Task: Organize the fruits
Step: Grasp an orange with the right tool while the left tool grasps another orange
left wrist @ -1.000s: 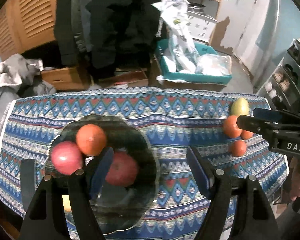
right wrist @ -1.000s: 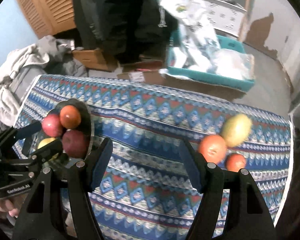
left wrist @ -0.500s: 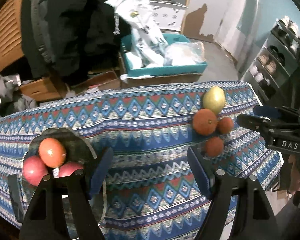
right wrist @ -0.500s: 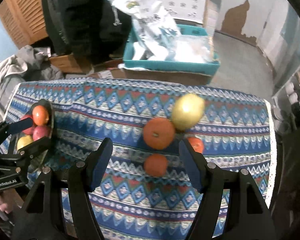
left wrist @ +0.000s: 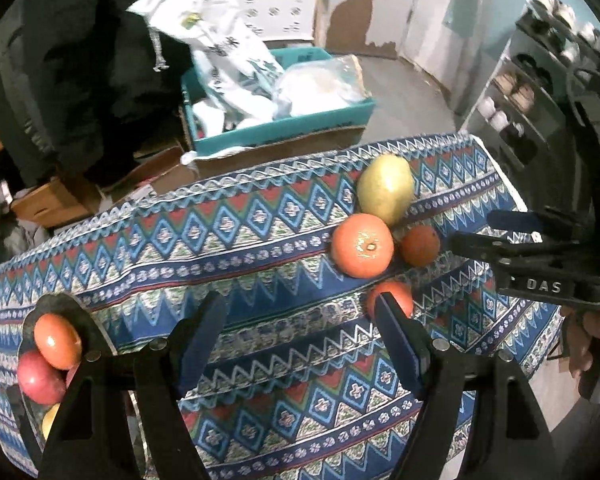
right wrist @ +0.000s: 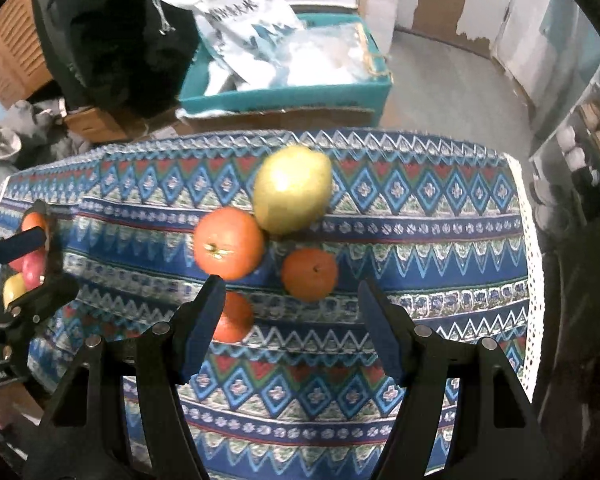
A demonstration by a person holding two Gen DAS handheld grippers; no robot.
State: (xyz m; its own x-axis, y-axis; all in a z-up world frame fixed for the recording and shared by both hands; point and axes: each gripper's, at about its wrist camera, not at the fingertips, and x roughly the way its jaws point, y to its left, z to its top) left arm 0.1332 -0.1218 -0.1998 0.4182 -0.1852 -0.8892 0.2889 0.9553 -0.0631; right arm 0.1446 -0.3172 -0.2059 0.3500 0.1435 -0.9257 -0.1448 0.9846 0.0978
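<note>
Four loose fruits lie on the patterned tablecloth: a yellow-green pear, a large orange, a small orange and another small orange, half hidden behind my right gripper's left finger. My right gripper hangs open just short of them, with nothing between its fingers. In the left wrist view the same pear and large orange lie ahead and to the right. My left gripper is open and empty. At far left a dark plate holds an orange and a red apple.
Beyond the table's far edge a teal crate with white bags sits on cardboard boxes on the floor. Dark clothing hangs at back left. A shelf unit stands at right. The cloth's right edge drops off close to the fruits.
Both grippers have moved rightward across the table, away from the plate and toward the loose fruits, which now look larger and nearer. Jaw widths look the same.
</note>
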